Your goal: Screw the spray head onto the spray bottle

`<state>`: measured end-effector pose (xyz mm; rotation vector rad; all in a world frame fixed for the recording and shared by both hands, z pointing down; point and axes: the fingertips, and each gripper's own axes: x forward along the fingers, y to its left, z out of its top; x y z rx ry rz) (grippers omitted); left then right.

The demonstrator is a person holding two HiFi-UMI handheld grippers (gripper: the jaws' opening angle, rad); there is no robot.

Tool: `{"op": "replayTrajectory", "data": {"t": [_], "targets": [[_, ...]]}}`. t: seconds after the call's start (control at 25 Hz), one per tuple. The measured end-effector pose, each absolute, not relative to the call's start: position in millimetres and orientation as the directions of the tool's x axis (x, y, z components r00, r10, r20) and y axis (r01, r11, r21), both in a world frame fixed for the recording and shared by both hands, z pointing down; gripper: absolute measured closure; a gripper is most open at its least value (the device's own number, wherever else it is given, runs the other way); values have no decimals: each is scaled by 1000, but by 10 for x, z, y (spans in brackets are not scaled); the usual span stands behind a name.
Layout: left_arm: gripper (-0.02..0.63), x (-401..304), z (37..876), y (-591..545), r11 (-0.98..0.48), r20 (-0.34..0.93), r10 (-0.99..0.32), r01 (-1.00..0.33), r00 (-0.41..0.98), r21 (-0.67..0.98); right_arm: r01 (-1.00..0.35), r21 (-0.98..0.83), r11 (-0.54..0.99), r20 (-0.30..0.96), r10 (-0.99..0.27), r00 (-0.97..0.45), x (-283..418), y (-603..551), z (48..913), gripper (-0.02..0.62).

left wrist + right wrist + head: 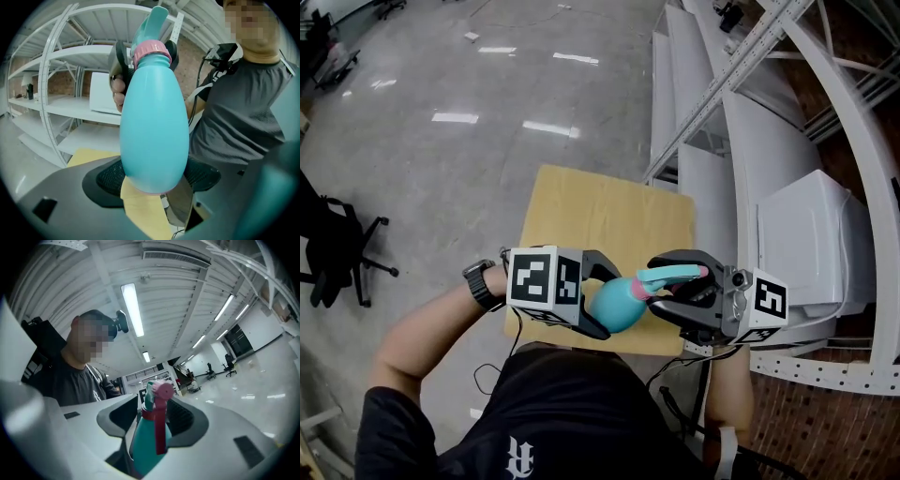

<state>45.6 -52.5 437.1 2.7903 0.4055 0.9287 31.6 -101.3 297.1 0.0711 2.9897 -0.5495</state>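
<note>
Evidently mid-screwing: above the near edge of the table [609, 211], the bottle [617, 305] hung tilted in the air, its base clamped in the left claw [154, 178]. Its spray head [675, 276] already sat on the neck, between the wide-apart jaws of the right claw [154, 417], which seemed not to press it. Next, that claw would need to close on the head and twist it tight.

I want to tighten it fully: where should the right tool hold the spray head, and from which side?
Probably the pink collar, coming from the head end, in line with the spray bottle. The collar is round; nozzle and trigger stick out unevenly. The left tool holds the body with its neck toward the right tool.
</note>
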Motion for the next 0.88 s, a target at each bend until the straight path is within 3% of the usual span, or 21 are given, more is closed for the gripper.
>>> {"op": "replayTrajectory", "data": {"t": [0.08, 0.12, 0.44, 0.68, 0.88], "targets": [[221, 446, 4399, -559, -951, 575, 295, 179, 763, 250, 32, -326, 945, -54, 15, -998, 285, -1014, 3019, 419], [221, 433, 4426, -593, -955, 589, 280, 159, 758, 250, 0, -312, 950, -20, -6, -1000, 265, -1033, 3047, 463], [221, 346, 4711, -1056, -976, 712, 47, -119, 700, 182, -423, -112, 899, 392, -351, -850, 184, -1372, 3381, 469], [221, 351, 5006, -1294, -935, 746, -93, -315, 659, 162, -683, -101, 724, 438, -584, -684, 249, -1644, 3635, 468], [221, 516, 5021, -1324, -893, 665, -70, -344, 743, 290, -758, -120, 642, 445, -647, -619, 301, -1744, 3721, 468]]}}
